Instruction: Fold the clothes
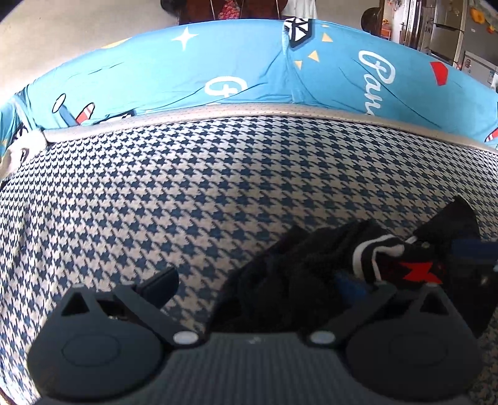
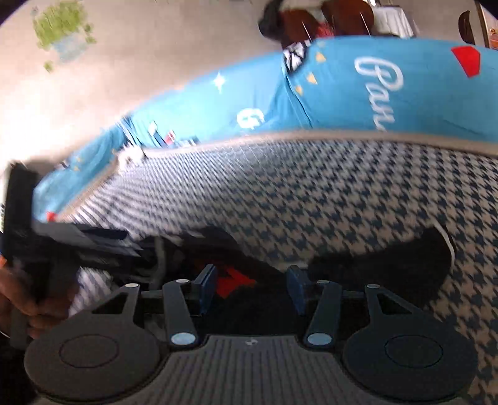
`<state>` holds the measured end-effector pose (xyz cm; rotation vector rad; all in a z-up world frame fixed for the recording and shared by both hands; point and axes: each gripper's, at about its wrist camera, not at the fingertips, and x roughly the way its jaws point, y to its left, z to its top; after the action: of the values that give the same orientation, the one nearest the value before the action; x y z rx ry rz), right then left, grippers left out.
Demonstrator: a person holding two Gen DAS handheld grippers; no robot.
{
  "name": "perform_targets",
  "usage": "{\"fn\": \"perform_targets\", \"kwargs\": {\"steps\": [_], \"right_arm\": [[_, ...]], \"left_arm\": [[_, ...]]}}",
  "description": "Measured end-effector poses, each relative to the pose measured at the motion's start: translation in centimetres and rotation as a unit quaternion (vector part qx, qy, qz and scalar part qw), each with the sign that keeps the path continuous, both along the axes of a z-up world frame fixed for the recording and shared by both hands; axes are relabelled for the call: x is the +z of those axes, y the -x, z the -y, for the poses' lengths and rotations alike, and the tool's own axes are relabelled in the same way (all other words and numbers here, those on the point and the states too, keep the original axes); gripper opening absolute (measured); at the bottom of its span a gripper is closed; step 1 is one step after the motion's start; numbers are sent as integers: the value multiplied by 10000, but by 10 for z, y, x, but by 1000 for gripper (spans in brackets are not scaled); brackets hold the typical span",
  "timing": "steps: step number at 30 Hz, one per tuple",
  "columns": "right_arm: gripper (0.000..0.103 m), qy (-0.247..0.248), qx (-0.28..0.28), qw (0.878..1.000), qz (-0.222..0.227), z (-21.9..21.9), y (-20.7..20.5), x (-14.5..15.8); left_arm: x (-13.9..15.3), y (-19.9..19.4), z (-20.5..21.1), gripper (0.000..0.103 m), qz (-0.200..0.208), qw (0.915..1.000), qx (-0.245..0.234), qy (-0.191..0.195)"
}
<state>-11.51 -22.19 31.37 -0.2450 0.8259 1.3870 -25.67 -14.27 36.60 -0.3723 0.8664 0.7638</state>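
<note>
A black garment (image 1: 295, 258) with white stripes and a red mark lies crumpled on a blue-and-white houndstooth cushion (image 1: 186, 187). My left gripper (image 1: 256, 282) stands open and wide. Its left finger is over bare cushion, and its right finger is at the edge of the cloth, partly covered by it. In the right wrist view the right gripper (image 2: 250, 283) is open, its blue pads (image 2: 207, 283) apart with the black garment (image 2: 389, 255) and its red mark lying below the gap. The left gripper (image 2: 77, 243) shows blurred at the left, held by a hand (image 2: 18, 299).
Behind the cushion's pale piped edge (image 1: 249, 110) lies a bright blue printed sheet (image 1: 249, 71). Beyond it are a beige floor (image 2: 155, 62), dark wooden furniture (image 1: 249, 9) and a steel fridge (image 1: 451, 28) at the back right.
</note>
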Motion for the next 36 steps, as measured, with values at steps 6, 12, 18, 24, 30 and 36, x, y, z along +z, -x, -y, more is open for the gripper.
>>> {"fn": "perform_targets", "kwargs": {"steps": [6,12,18,24,30,36], "right_arm": [[50,362,-68,9992,-123,14,-2,-6],[50,560,-263,9980,-98,35,9,-3],[53,557,-592,9966,-161,56,8,10],[53,-312,-319,9982,392,55,16,37],[53,-294,300,9969,662,15,27,33],[53,150,740,9944,742,-25,27,9]], "left_arm": [[5,12,1,103,81,9999,-106,48],[5,10,6,103,-16,9999,-111,-29],[1,17,7,103,-107,9999,-63,-48],[-2,28,7,103,-13,9998,174,139],[0,33,5,103,23,9996,278,94],[-1,35,2,103,65,9994,333,101]]}}
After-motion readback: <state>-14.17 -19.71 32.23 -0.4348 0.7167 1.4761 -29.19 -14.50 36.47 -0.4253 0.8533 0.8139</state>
